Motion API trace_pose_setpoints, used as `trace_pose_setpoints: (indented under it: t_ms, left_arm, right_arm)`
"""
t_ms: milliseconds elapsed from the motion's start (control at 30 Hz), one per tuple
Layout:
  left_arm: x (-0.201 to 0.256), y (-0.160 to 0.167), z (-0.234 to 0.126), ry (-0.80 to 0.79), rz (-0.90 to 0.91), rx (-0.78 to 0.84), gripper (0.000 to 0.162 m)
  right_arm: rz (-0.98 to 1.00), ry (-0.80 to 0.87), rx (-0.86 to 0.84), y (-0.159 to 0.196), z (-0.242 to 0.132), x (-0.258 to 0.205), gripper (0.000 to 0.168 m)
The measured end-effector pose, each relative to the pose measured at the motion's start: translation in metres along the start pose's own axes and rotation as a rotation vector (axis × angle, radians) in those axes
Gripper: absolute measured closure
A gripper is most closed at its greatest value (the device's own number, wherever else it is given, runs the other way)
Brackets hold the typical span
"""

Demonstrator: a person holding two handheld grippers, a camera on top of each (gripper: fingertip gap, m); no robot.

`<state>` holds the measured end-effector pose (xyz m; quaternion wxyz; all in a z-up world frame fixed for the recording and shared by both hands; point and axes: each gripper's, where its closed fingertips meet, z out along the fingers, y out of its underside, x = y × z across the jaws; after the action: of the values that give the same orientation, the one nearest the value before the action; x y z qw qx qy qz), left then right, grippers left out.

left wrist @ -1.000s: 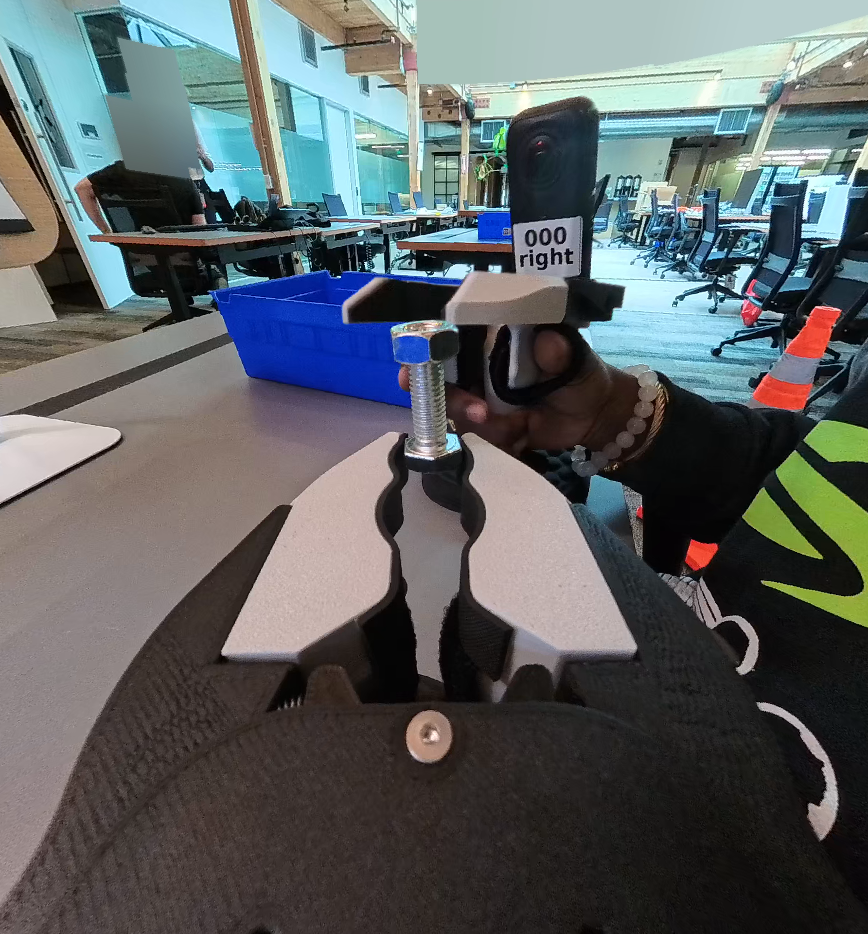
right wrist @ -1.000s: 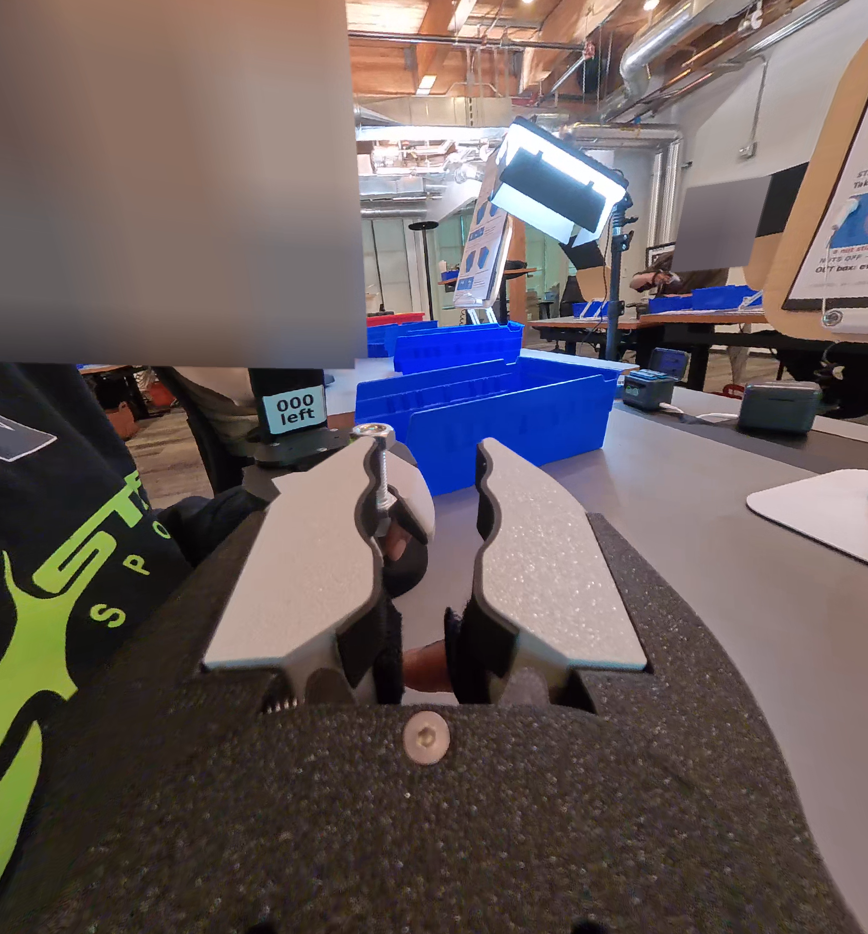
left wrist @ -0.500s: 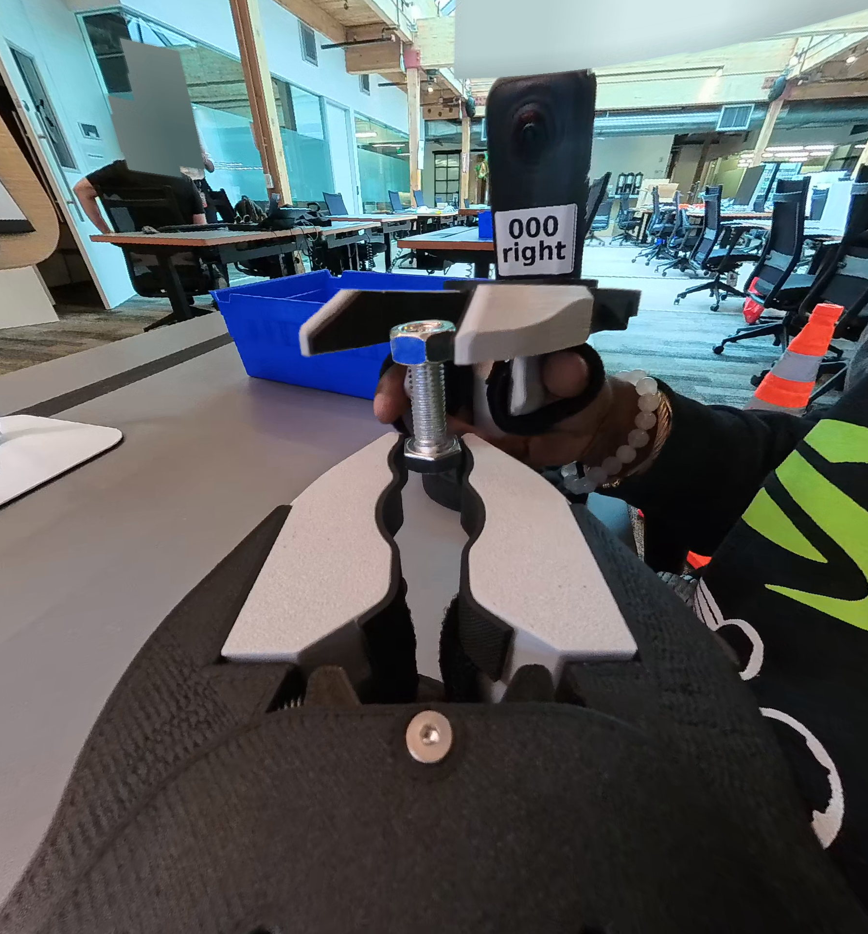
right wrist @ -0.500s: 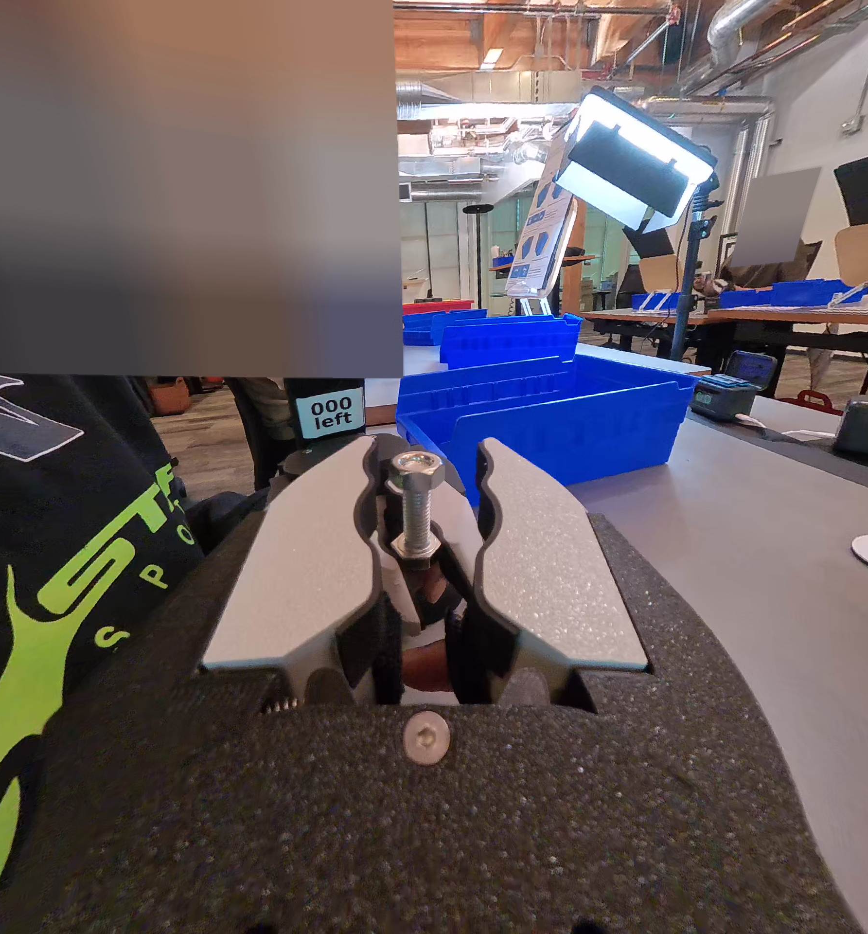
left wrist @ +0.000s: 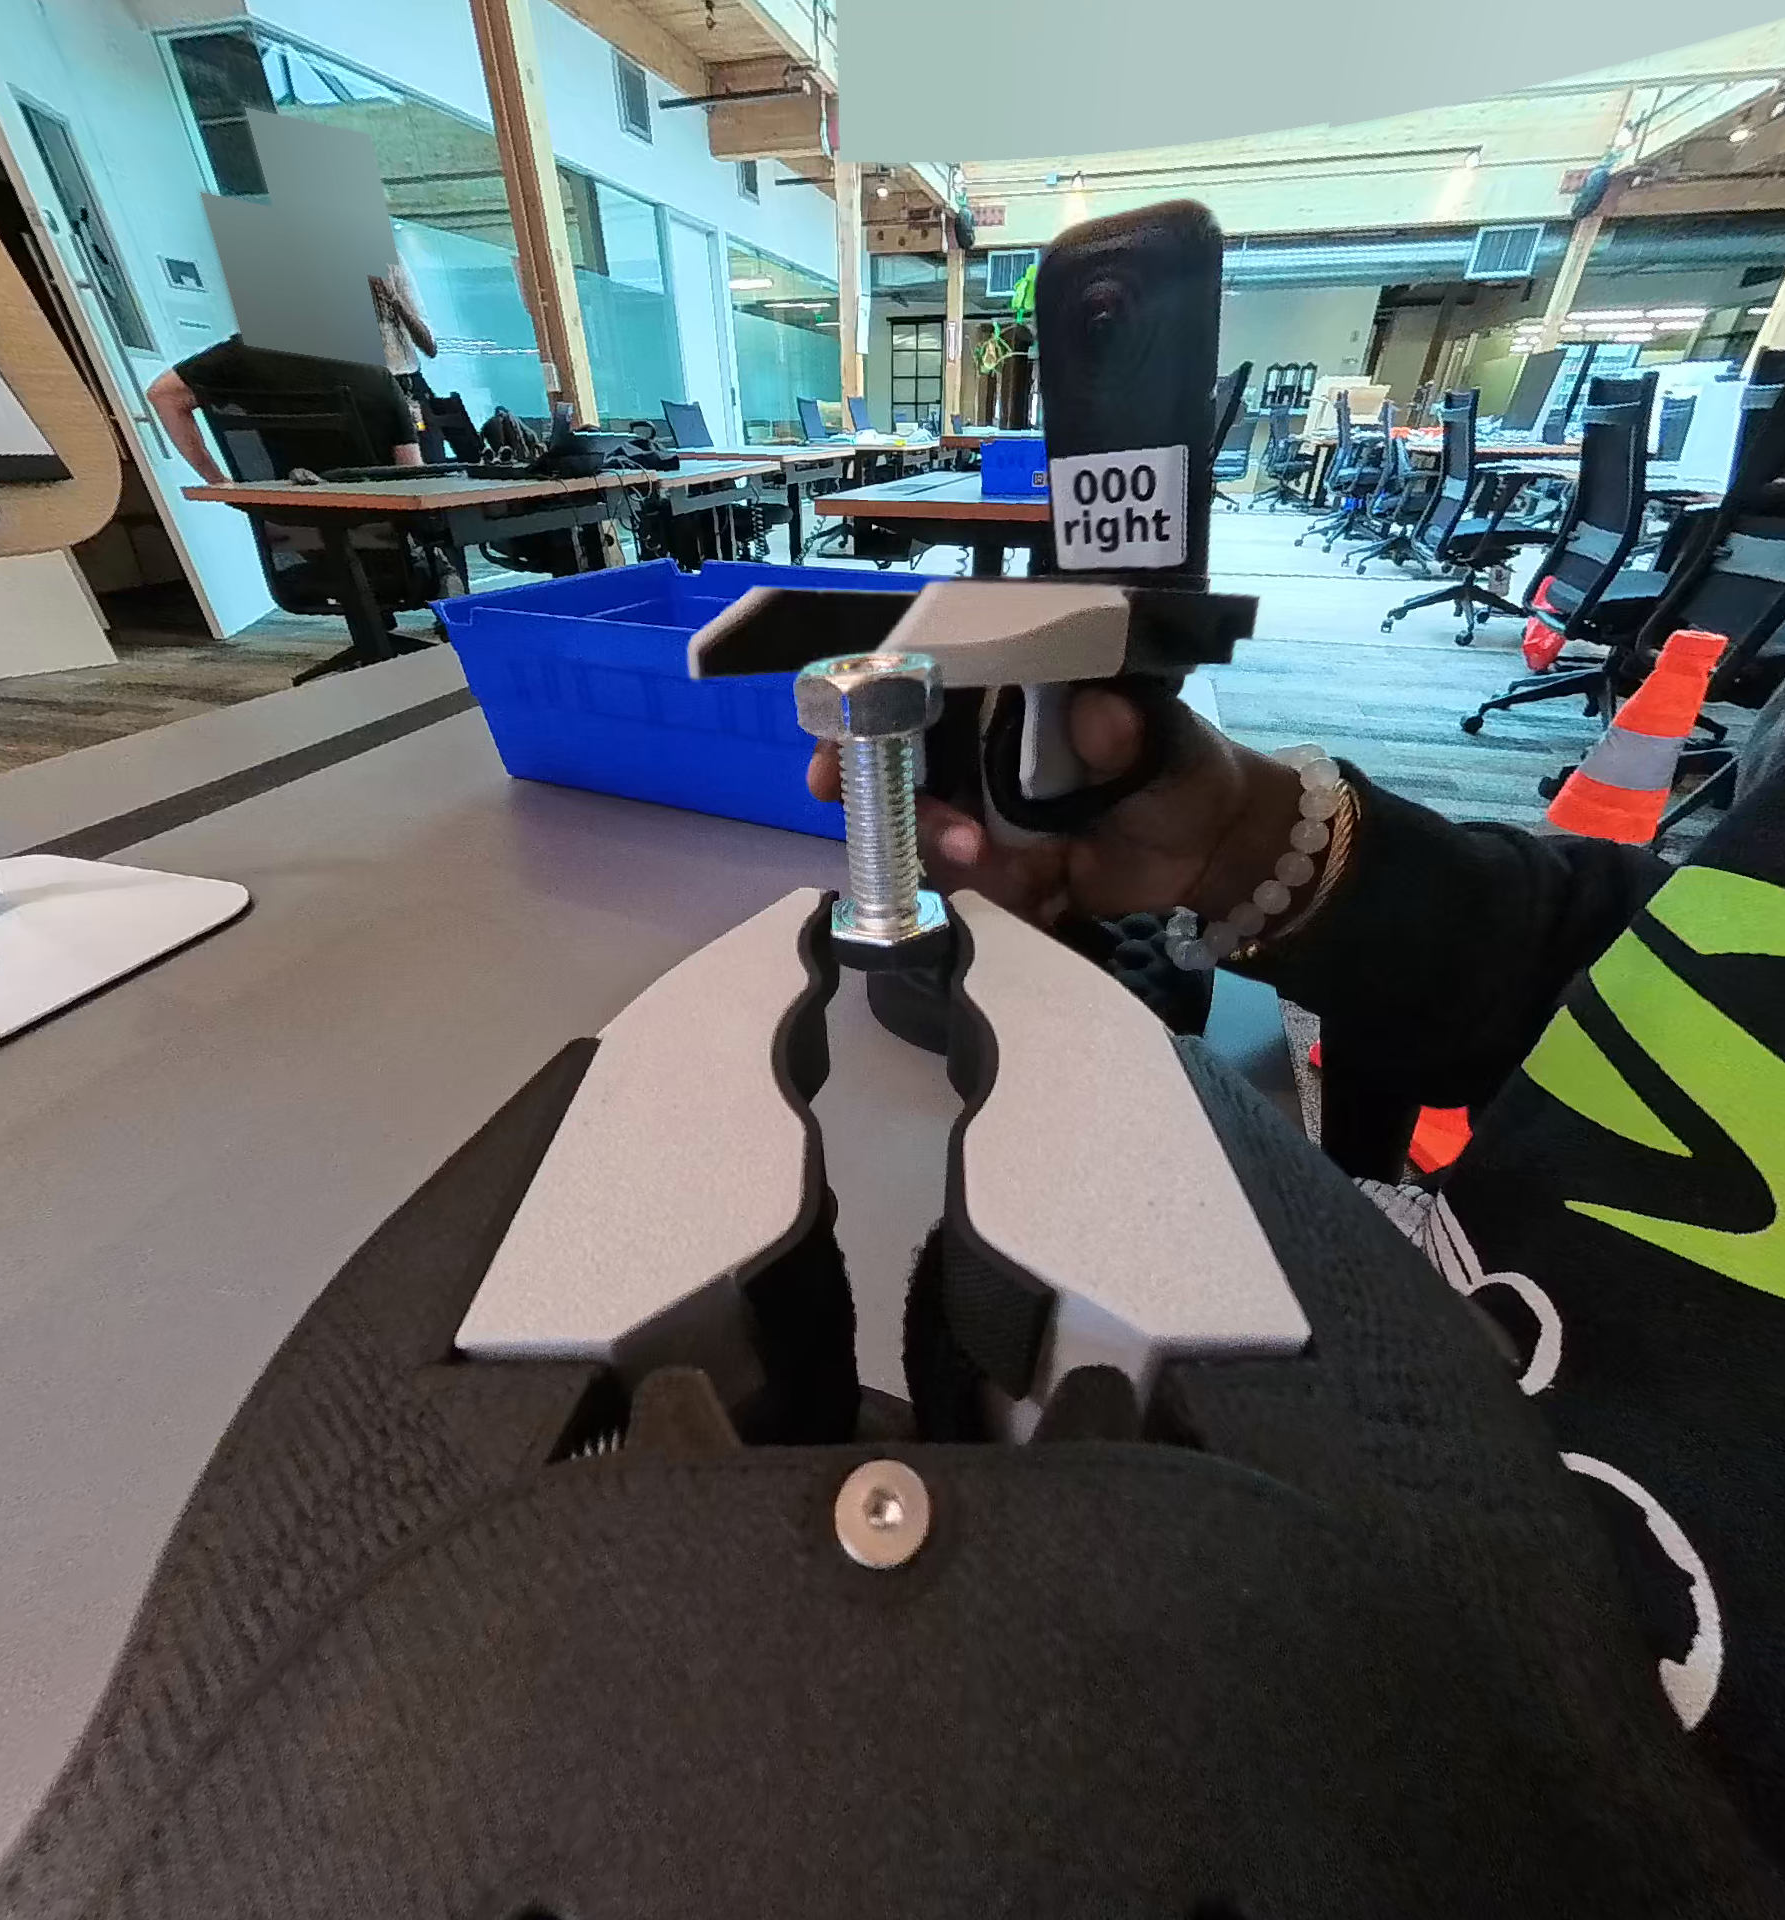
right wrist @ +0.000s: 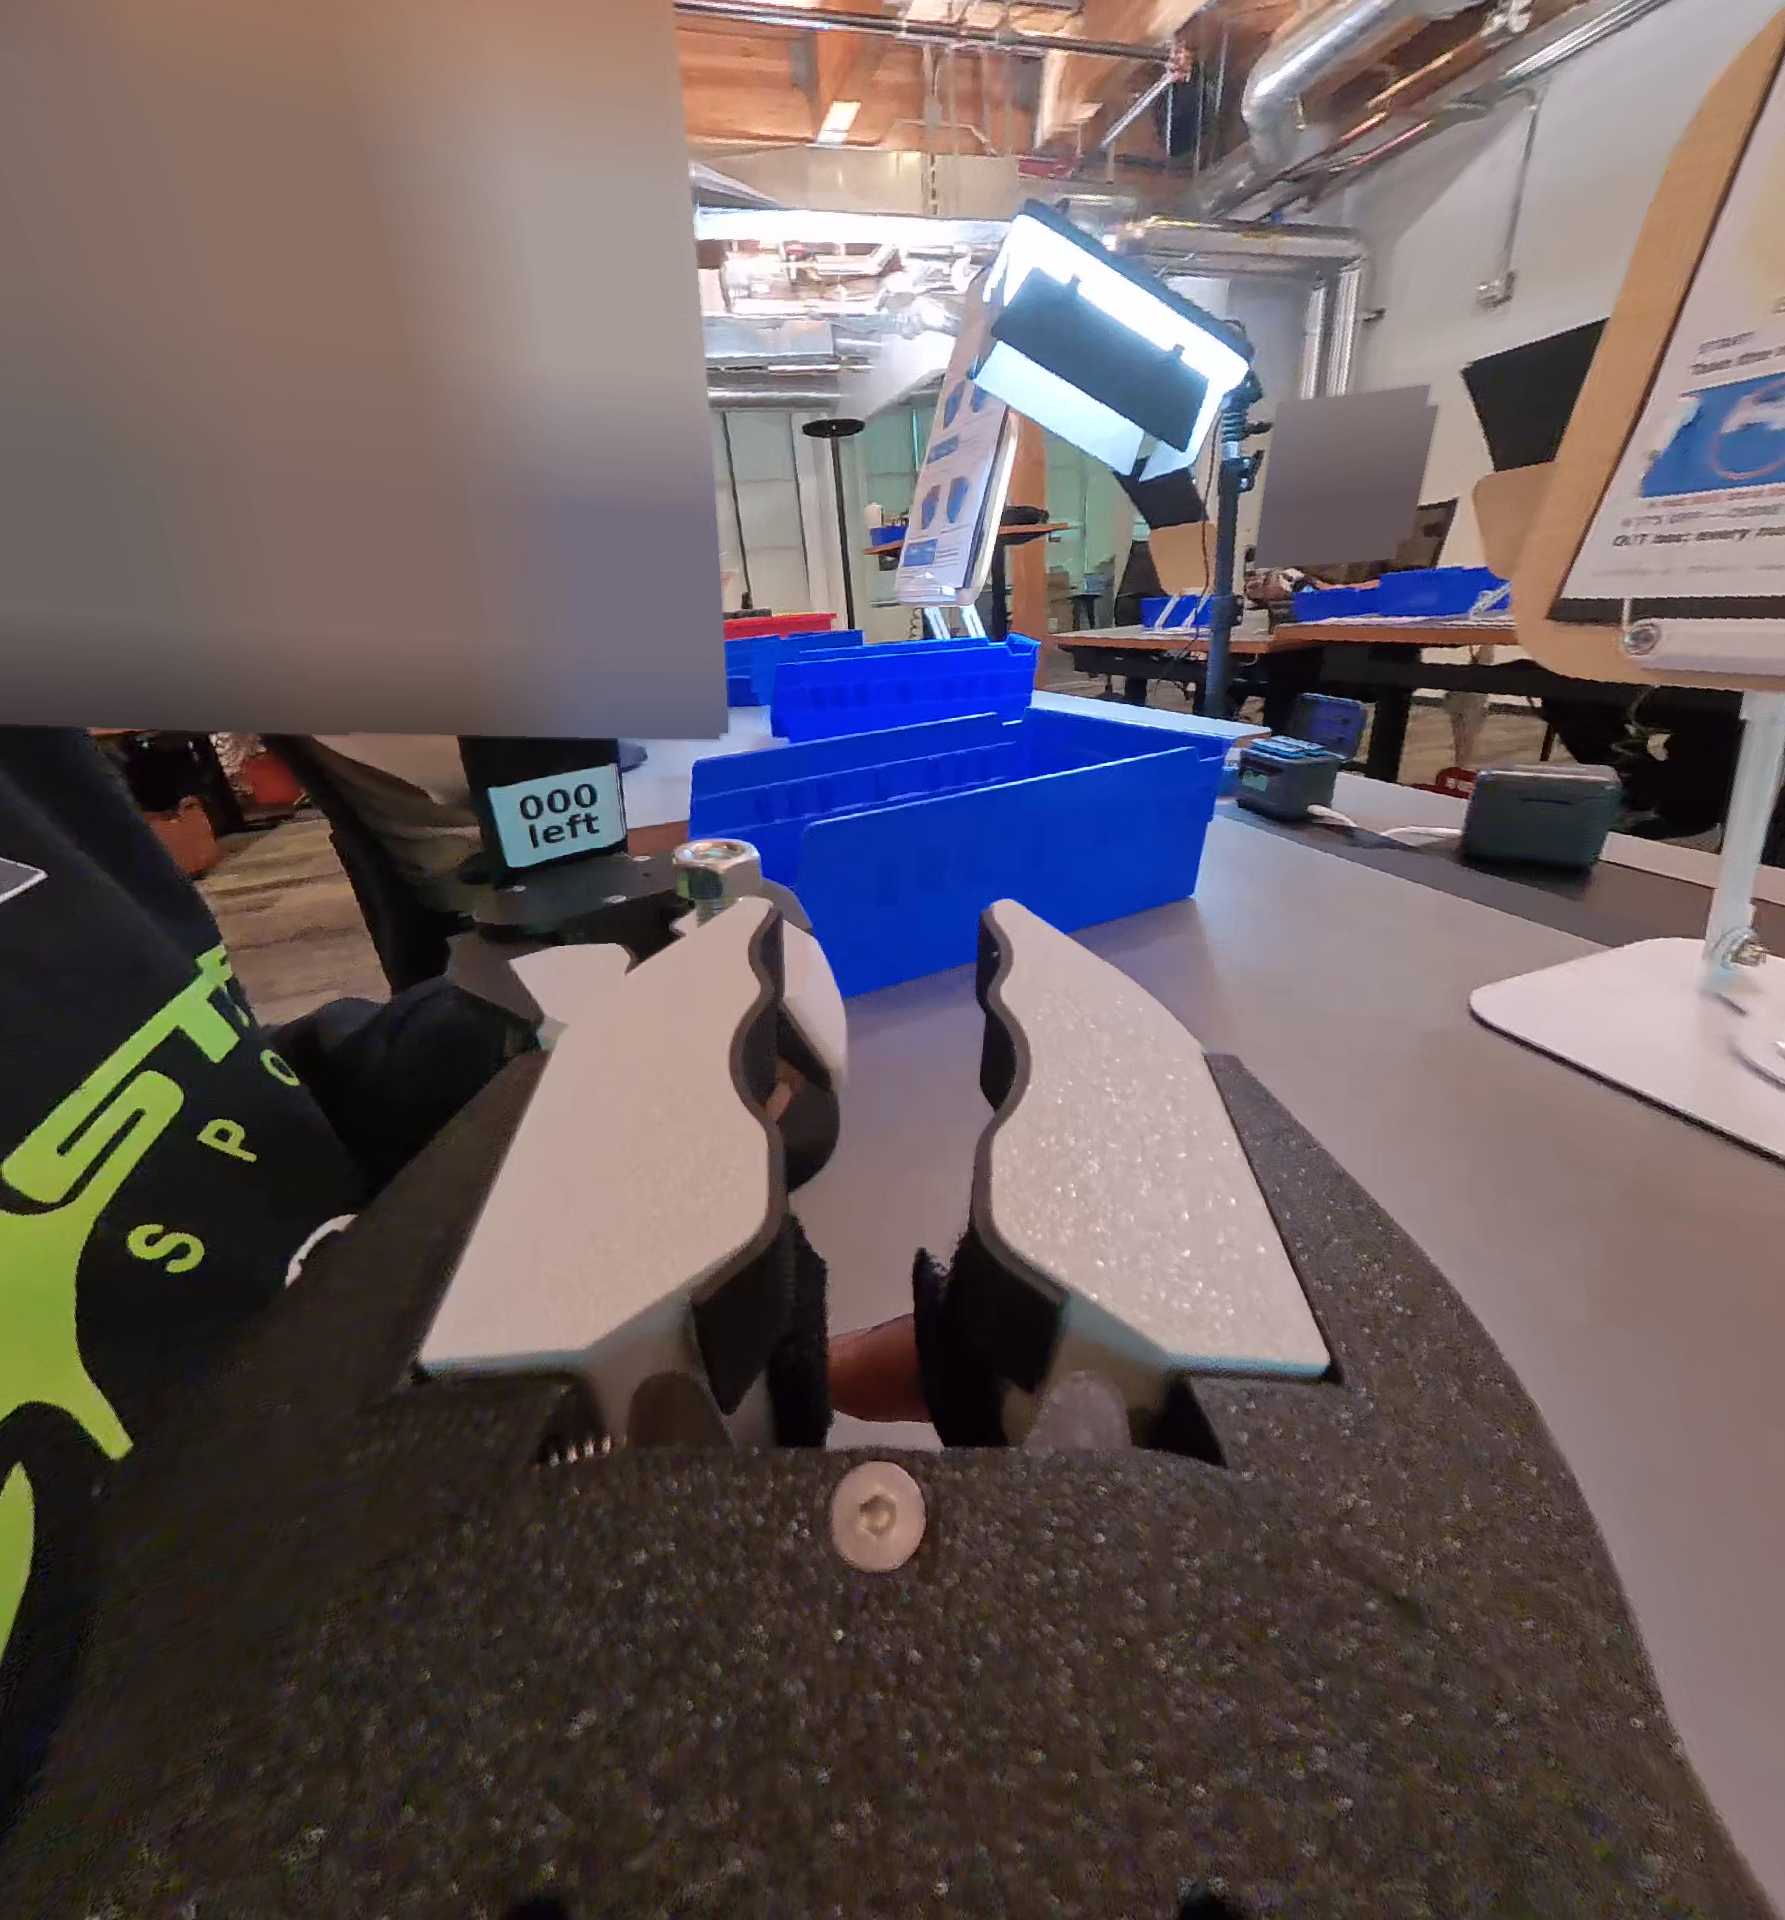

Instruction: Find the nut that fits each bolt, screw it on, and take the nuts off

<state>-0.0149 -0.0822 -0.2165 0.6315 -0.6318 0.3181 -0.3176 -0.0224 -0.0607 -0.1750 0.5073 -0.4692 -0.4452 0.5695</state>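
Wore a black top (left wrist: 1646, 1091) with lime-green and white graphics, black sleeve (left wrist: 1470, 914), pale bead bracelet (left wrist: 1272, 873); gripped grey-fingered, black-bodied grippers, each with one silver screw (left wrist: 881, 1514).

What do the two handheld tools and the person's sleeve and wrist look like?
Each tool has two pale grey fingers with wavy black inner pads, set in a black textured body with one silver screw. The right tool carries a tall black camera with a white label. The person wears a black sleeve and a pale bead bracelet.
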Motion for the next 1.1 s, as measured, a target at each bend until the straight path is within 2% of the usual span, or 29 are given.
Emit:
trace_pose_setpoints:
  t_ms: [200, 500, 767, 933, 1100]
  left_arm:
    - [0.000, 0.001, 0.000, 0.000, -0.001, -0.004, 0.144]
    - [0.000, 0.001, 0.001, -0.002, -0.001, -0.009, 0.144]
    - [0.000, 0.000, 0.000, 0.002, -0.005, 0.001, 0.144]
    - [0.001, 0.000, 0.000, 0.005, 0.001, -0.002, 0.144]
    - [0.001, 0.001, 0.001, 0.003, 0.001, -0.005, 0.144]
  right_arm:
    - [-0.006, -0.073, 0.017, -0.006, 0.010, -0.016, 0.132]
    - [-0.025, -0.148, -0.094, 0.005, 0.033, -0.035, 0.137]
    - [-0.028, -0.108, -0.069, 0.002, 0.017, -0.022, 0.133]
    - [-0.052, -0.041, -0.080, 0.003, 0.004, -0.008, 0.136]
    - [-0.030, -0.089, -0.039, -0.005, 0.008, -0.018, 0.135]
